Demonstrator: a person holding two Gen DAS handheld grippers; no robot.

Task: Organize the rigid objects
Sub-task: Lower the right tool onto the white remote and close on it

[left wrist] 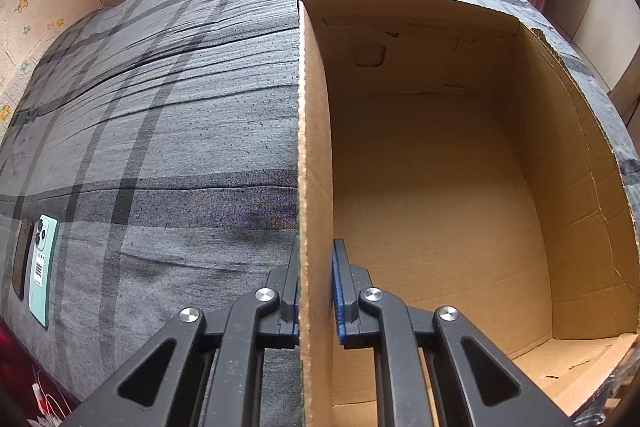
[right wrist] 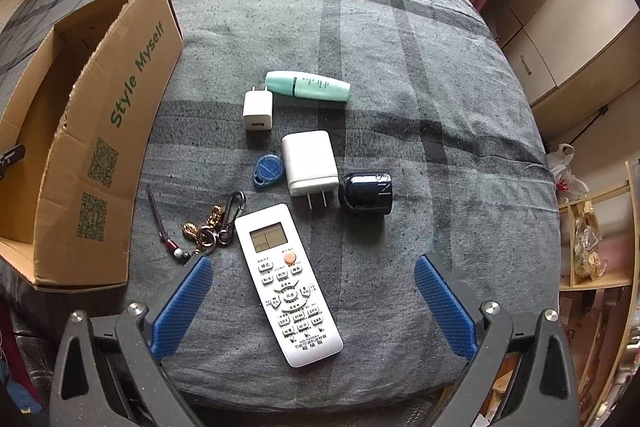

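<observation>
Box: a brown cardboard box [left wrist: 440, 167], open at the top, stands on the bed; nothing lies on the part of its floor that shows; green print "Style Myself" and two square codes on its outer side.
Box wall: the left gripper [left wrist: 316, 291] is clamped on the near side wall, one blue finger [left wrist: 340, 291] inside the box, the other outside.
Remote: a white remote control [right wrist: 290, 285] lies face up on the bed between the right gripper's fingers, slanted, screen end away from the camera, an orange button under the screen.
Right gripper: the right gripper [right wrist: 314, 301] hangs above the remote with its fingers wide apart, holding nothing.
Chargers: a large white plug charger [right wrist: 310, 163] lies just beyond the remote, prongs toward it; a smaller white charger [right wrist: 257, 111] lies farther back.
Other small things: a blue key tag [right wrist: 267, 167] beside the large charger; a black round jar [right wrist: 366, 193] on its other side; a mint green tube [right wrist: 308, 86] at the back; a bunch of keyrings [right wrist: 212, 227] between remote and box.
Bed: a grey checked blanket [right wrist: 400, 107] covers the bed.
Beyond the box: a mint green phone [left wrist: 45, 267] lies on the blanket, well apart from the box.
</observation>
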